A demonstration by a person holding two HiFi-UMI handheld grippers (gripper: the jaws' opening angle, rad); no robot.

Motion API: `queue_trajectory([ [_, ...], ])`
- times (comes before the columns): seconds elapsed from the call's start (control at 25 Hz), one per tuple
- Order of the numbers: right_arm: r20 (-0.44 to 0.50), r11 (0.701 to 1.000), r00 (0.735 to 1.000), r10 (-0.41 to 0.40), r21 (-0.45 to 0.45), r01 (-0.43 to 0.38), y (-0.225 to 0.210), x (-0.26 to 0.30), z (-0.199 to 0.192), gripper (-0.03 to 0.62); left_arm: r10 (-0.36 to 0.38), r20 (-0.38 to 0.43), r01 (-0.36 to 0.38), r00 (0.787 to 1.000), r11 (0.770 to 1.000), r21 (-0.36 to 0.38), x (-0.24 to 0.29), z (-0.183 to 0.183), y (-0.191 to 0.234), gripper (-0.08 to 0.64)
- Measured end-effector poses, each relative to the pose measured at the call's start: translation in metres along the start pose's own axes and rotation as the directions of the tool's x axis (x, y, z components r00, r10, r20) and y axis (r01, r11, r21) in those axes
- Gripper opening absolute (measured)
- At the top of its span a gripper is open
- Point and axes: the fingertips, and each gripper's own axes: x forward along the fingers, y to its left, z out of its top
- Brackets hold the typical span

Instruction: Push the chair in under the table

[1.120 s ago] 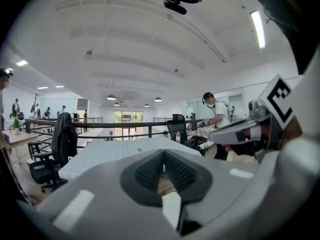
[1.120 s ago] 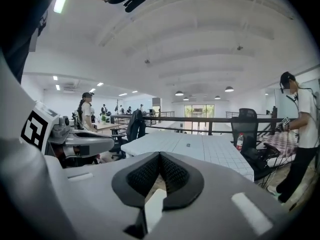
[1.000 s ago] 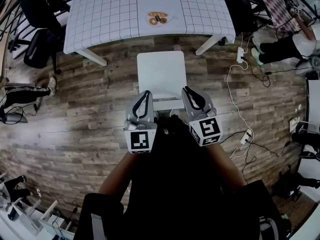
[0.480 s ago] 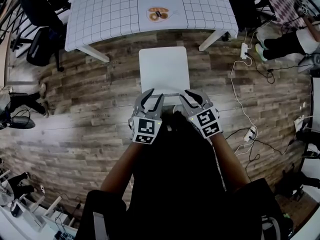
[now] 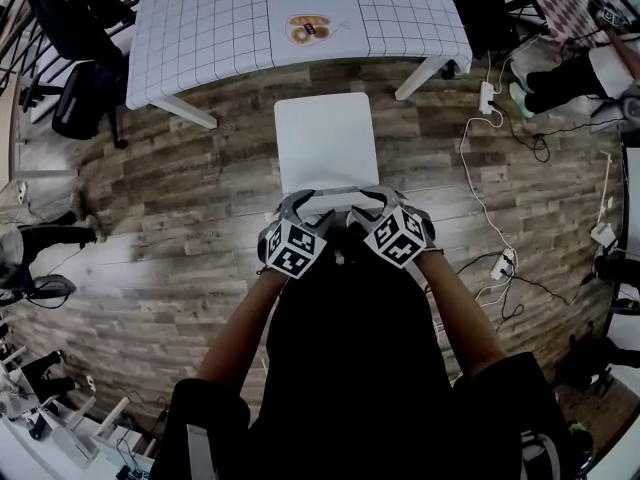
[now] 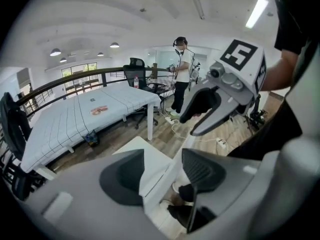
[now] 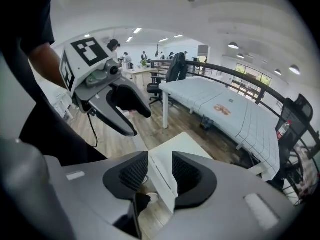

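Observation:
The white chair (image 5: 325, 143) stands on the wood floor just short of the table (image 5: 220, 28) with its grid-pattern cloth, backrest (image 5: 330, 196) toward me. My left gripper (image 5: 298, 211) and right gripper (image 5: 377, 208) sit side by side on the backrest's top edge. In the left gripper view the left gripper (image 6: 162, 165) straddles the backrest (image 6: 167, 176), jaws opening, pads apart from it. In the right gripper view the right gripper (image 7: 160, 170) has the backrest (image 7: 161, 180) between its opening jaws, a narrow gap at each side.
A round food picture (image 5: 313, 30) lies on the table. Black office chairs (image 5: 80, 78) stand at the left. A power strip (image 5: 487, 103) with white cables lies on the floor to the right, near a person's legs (image 5: 560, 88). Another person (image 6: 181, 69) stands beyond the table.
Both grippers dropped from above the chair's back down onto the backrest's top edge and tipped downward. Their jaws went from shut to spread around the backrest.

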Motion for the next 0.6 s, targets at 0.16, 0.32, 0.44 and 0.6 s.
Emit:
queue_trajectory([
  [0.16,-0.045,0.999,0.998,0.046,-0.026,-0.048,0.004,0.014,-0.008,0.156,-0.037,-0.076,0.041,0.996,0.998,0.053,0.014,-0.016,0.002,0.239],
  [0.32,-0.096,0.993,0.992,0.082,-0.082,-0.09,0.012,0.031,-0.013,0.158,-0.08,-0.145,0.093,0.986,0.992,0.09,0.027,-0.033,-0.004,0.241],
  [0.44,-0.134,0.982,0.986,0.096,-0.146,-0.116,0.018,0.042,-0.019,0.164,-0.093,-0.173,0.111,0.981,0.989,0.098,0.037,-0.044,-0.007,0.241],
  [0.6,-0.194,0.965,0.976,0.096,-0.223,-0.139,0.026,0.058,-0.032,0.182,-0.095,-0.215,0.122,0.972,0.986,0.115,0.044,-0.058,-0.004,0.241],
])
